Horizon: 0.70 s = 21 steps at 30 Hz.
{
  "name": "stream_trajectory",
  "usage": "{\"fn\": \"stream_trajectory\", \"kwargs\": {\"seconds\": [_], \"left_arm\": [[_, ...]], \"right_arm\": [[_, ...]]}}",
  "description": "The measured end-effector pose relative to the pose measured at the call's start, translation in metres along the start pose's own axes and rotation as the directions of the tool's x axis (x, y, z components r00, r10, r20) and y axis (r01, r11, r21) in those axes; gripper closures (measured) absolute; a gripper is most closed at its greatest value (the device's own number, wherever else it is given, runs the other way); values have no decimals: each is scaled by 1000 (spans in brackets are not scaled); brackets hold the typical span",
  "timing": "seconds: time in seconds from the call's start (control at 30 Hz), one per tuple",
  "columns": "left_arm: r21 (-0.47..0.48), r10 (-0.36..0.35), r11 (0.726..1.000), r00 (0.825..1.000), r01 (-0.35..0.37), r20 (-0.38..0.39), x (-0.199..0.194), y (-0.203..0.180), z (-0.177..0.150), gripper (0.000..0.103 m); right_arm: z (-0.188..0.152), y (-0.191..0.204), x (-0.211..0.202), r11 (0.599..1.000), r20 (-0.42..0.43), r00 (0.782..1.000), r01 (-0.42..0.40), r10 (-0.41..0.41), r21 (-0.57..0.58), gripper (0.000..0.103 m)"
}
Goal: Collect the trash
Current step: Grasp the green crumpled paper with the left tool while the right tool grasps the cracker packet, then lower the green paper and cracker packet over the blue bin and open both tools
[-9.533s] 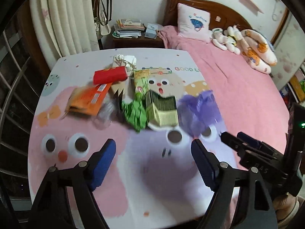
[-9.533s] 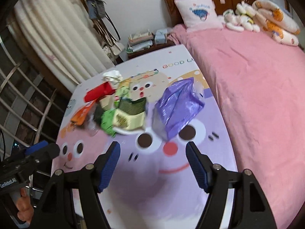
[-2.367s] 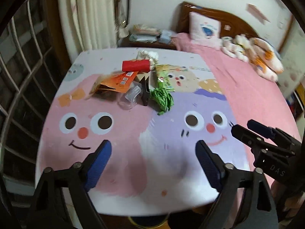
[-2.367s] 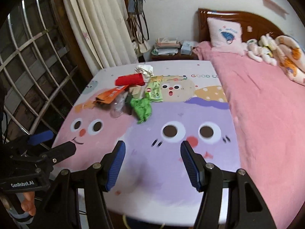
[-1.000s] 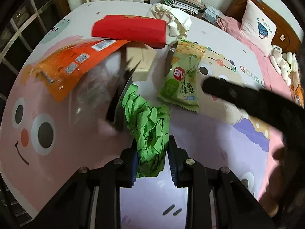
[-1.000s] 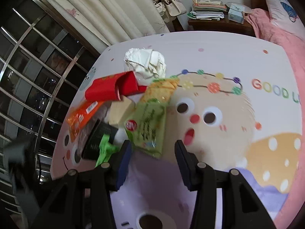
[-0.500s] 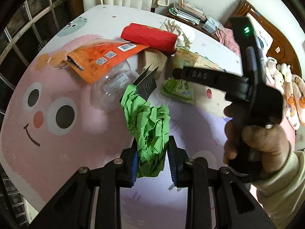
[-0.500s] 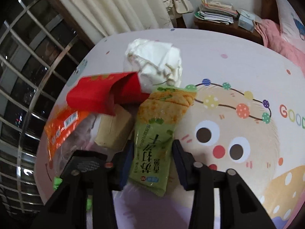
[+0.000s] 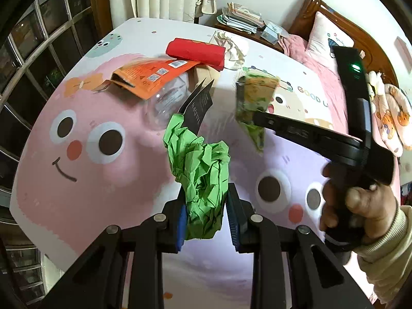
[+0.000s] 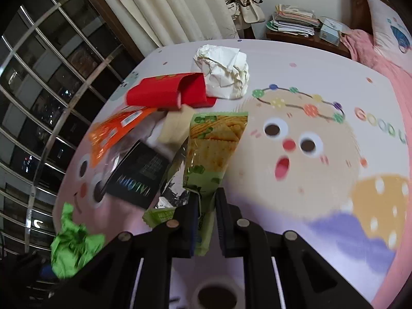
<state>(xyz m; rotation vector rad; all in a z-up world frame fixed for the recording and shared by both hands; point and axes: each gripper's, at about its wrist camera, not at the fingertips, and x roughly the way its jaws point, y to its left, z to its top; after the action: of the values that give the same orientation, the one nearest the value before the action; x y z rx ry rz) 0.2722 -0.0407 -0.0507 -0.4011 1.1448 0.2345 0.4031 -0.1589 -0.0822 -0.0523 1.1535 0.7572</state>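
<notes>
My left gripper (image 9: 206,206) is shut on a crumpled green paper (image 9: 200,175) and holds it above the table; the paper also shows in the right wrist view (image 10: 74,244). My right gripper (image 10: 206,206) is shut on a green cracker wrapper (image 10: 213,144) and lifts it off the table; the wrapper also shows in the left wrist view (image 9: 255,103). On the table lie a red packet (image 9: 195,51), an orange pouch (image 9: 149,74), a crumpled white paper (image 10: 224,72), a black card (image 10: 139,175), a clear plastic cup (image 9: 164,103) and a tan box (image 10: 175,128).
The table (image 9: 103,180) has a cartoon-face cloth. A pink bed (image 10: 386,59) lies to the right. A nightstand with books (image 10: 291,25) stands behind. Curtains (image 10: 167,7) and a barred window (image 10: 38,77) are at the left.
My right gripper has shut on the cracker wrapper and raised it. My left gripper has lifted the green paper higher and back from the pile.
</notes>
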Motion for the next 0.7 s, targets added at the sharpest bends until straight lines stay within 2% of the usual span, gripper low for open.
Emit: {"fn": "stream_trajectory", "kwargs": {"seconds": [0.2,0.37,0.47,0.7], "left_arm": [[41,-14,999,1000,13,18,-29,18,-19,77],[118,-47,992,998,41,47,-59,37,-39,77],[183,-85,980,995,74,51,-77,51,-54,78],[351,-142,929,989,120,37,-116,94,-98,77]], "right_arm": [[-38,23,-43,999,23,999,-24,24,25,91],[-79,57,-74,999,47,999,-1,-1,51,91],[-109,82,-90,996,69,997,19,-25,86,91],[-185,148,-112,974,114,989,68,-94,216,91]]}}
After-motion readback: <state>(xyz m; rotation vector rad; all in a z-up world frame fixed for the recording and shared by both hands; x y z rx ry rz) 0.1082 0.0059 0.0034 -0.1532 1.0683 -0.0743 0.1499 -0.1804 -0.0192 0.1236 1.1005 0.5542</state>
